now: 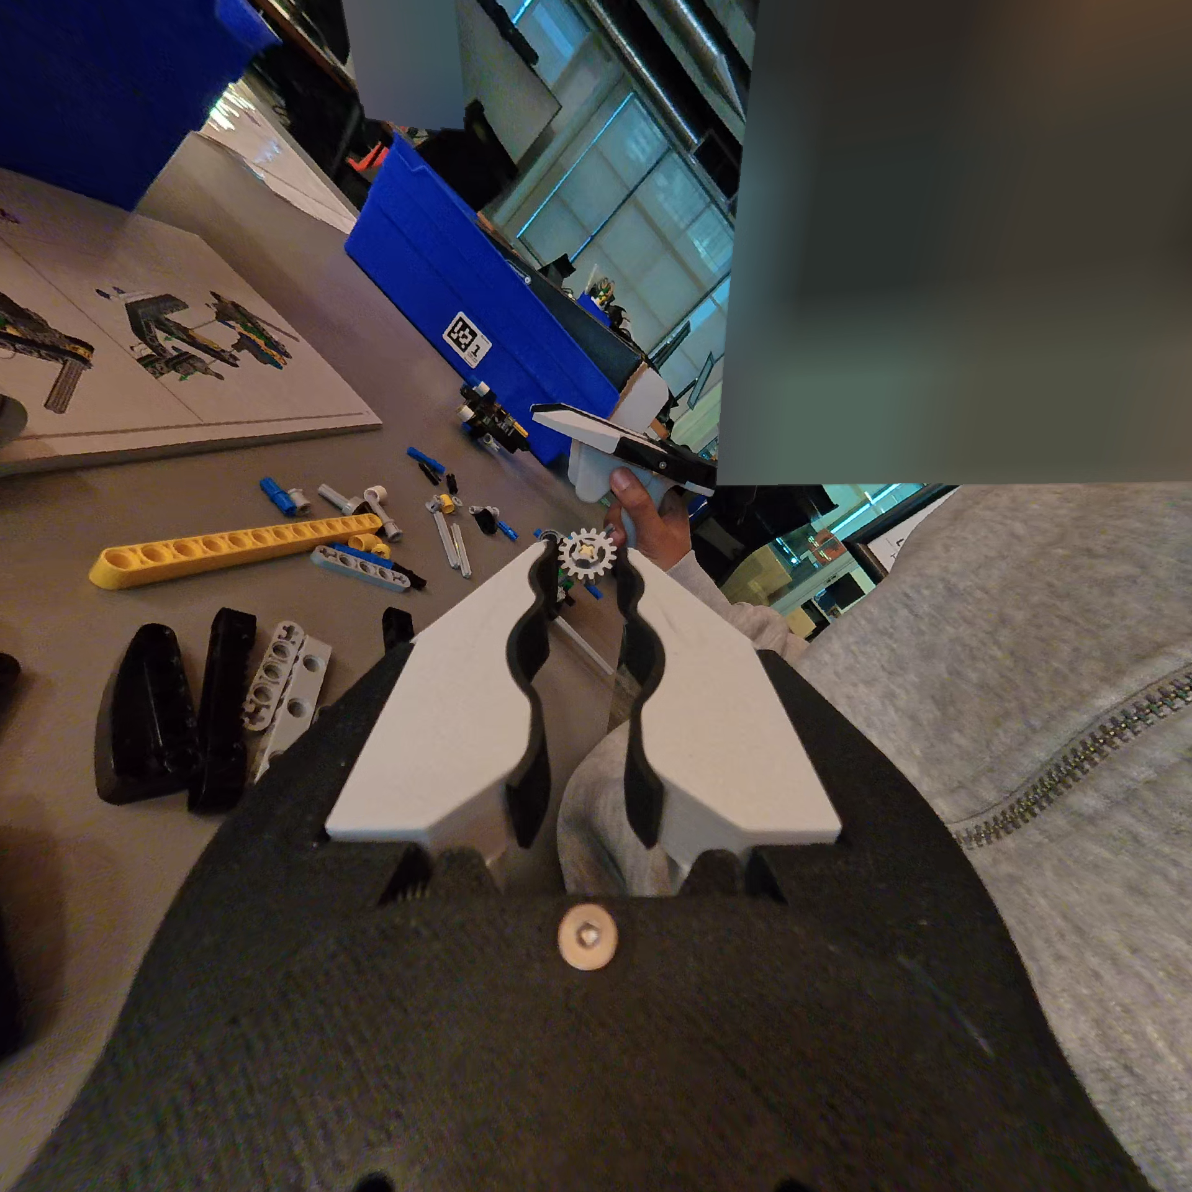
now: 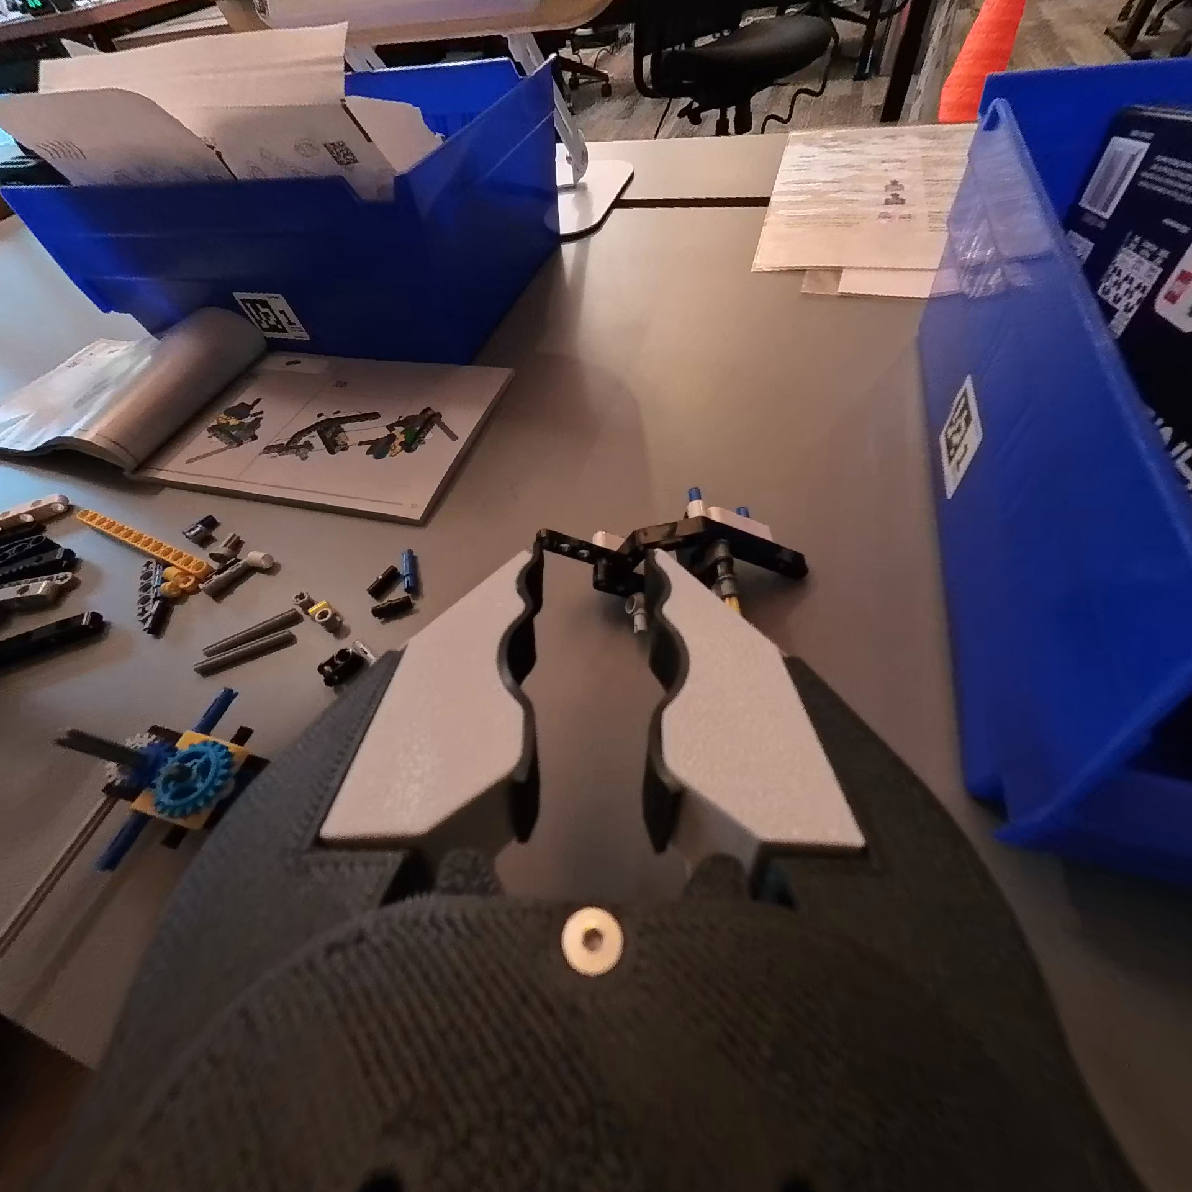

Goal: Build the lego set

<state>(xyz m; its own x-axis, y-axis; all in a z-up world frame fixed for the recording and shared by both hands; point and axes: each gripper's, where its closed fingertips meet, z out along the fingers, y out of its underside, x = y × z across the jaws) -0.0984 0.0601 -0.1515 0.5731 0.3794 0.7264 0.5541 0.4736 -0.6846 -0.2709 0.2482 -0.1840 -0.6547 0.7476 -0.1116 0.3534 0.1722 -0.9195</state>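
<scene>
The left hand-held gripper [image 1: 584,558] is raised and clamped; the right hand-held gripper [image 2: 590,561] is parted, angled down.

A big blue bin [image 2: 309,258] sits near the far left edge of the grey table [image 2: 742,400], stuffed with white cardboard [image 2: 193,122]. Another blue bin [image 2: 1045,580] runs along the right edge with a dark box [image 2: 1142,219] inside. Loose papers [image 2: 864,200] lie by the far edge. Black office chairs [image 2: 729,51] stand past the table.

You are working in an office: swivel chairs [image 2: 729,58] are standing on carpet at the upper middle, and blue bins [image 2: 309,238] are sitting on your grey tabletop [image 2: 709,387].
</scene>
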